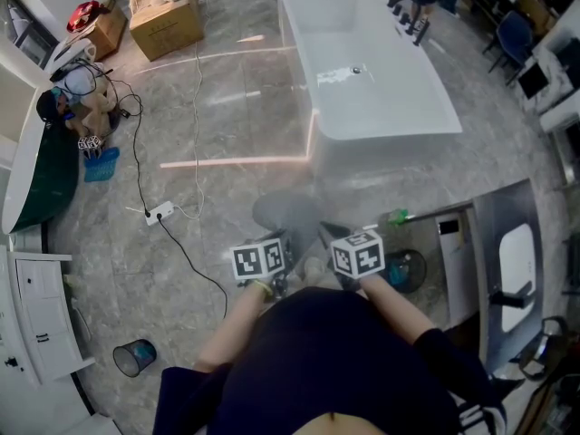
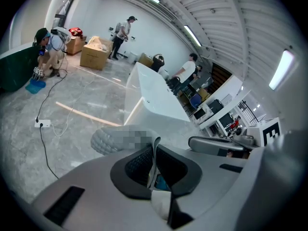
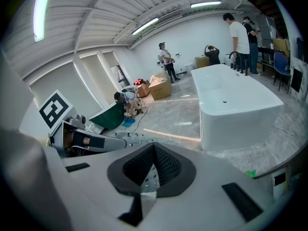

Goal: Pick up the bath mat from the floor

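Note:
The grey bath mat hangs off the floor in front of me, held between both grippers. In the left gripper view its ribbed grey top bulges out to the left of the jaws, and a thin edge runs down between the pads. My left gripper is shut on that edge; in the head view it sits under its marker cube. My right gripper is shut on a thin grey dotted strip of the mat; in the head view it is close beside the left one.
A white bathtub stands just beyond the mat. A power strip and its cable lie on the floor to the left. Cardboard boxes are at the back left, a black bin is near left, and a grey counter is on the right.

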